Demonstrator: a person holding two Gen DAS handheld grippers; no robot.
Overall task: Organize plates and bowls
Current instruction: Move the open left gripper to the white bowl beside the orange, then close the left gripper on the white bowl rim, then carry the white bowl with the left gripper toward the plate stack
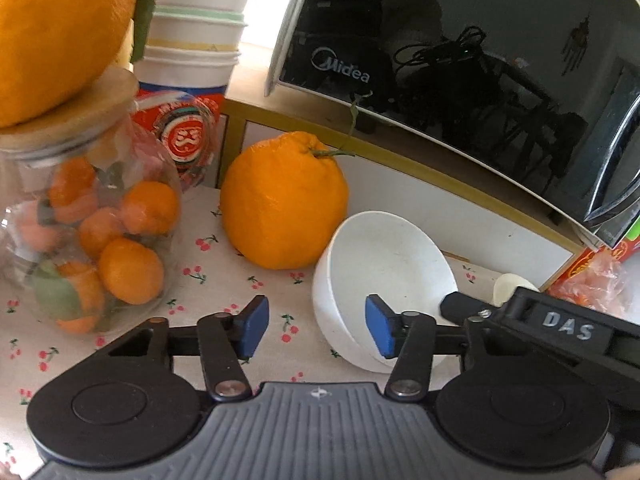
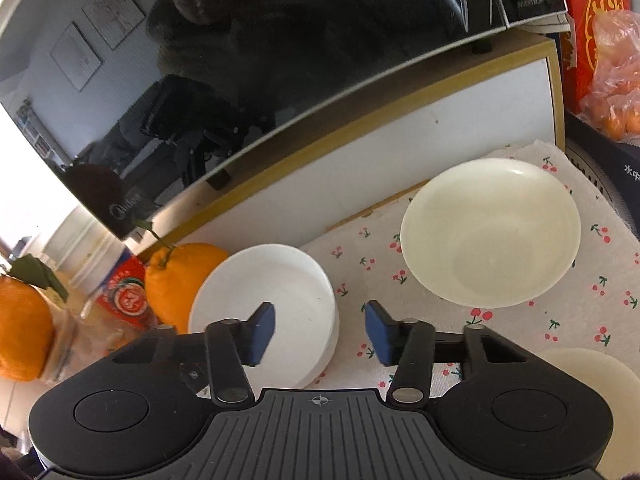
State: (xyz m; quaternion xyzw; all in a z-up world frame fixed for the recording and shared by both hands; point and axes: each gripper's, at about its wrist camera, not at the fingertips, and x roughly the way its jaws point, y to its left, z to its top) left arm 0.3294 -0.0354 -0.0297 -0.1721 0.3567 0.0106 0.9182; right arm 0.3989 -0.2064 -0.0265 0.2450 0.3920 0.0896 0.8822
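Observation:
A white bowl [image 1: 376,264] sits on the cherry-print cloth beside a large orange [image 1: 282,200]; it also shows in the right wrist view [image 2: 276,292]. My left gripper [image 1: 316,328] is open, its right pad over the bowl's near rim, nothing held. The right gripper's body [image 1: 560,328] reaches in from the right at the bowl's far side. My right gripper [image 2: 320,332] is open and empty, its left pad over the white bowl's near side. A cream bowl [image 2: 492,232] stands to the right. A cream plate [image 2: 600,392] peeks out at the lower right.
A black Midea microwave [image 1: 460,60] sits on a white shelf [image 2: 360,152] behind. A glass jar of small oranges [image 1: 92,232] with an orange on its lid stands left, paper cups [image 1: 192,52] behind it. A bag of oranges [image 2: 612,92] lies at right.

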